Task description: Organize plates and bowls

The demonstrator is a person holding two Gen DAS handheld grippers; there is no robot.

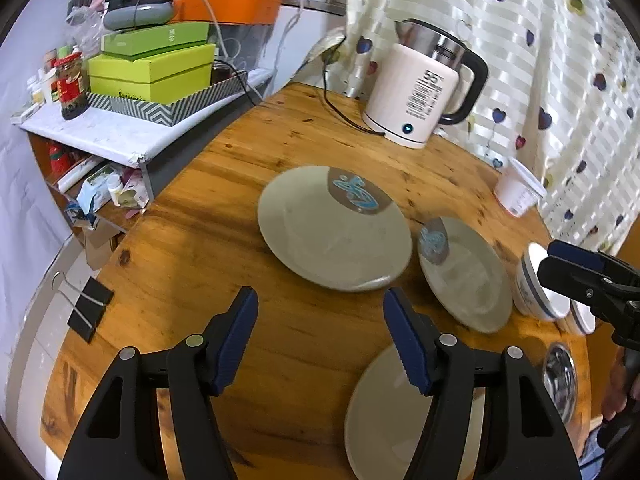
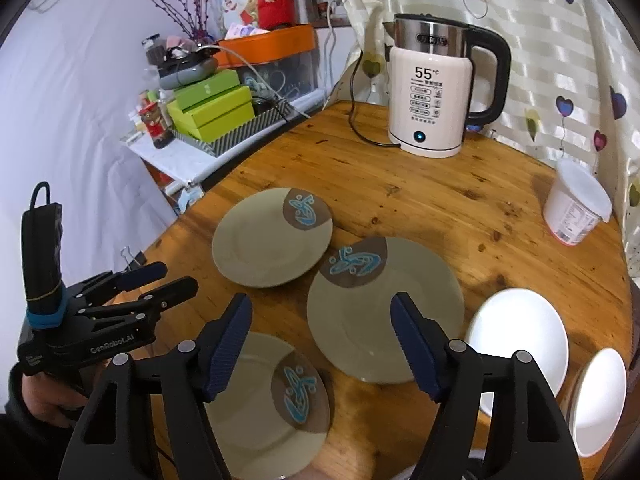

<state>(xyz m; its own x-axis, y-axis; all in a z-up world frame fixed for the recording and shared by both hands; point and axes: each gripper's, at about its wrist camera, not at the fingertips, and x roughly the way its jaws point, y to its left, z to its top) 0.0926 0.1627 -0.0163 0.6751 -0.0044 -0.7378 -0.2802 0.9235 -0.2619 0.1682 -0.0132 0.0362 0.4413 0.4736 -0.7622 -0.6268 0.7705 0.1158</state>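
Claws, left [image 1: 320, 316] and right [image 2: 320, 320], both wide and empty: better lowered level onto one plate [image 2: 384, 308] rim, pinching squarely before stacking on counter [image 2: 440, 200].

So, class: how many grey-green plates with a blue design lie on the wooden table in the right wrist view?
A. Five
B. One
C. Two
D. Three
D: three such plates show, a far plate, a middle plate and a near plate, all lying flat and separate on the table.
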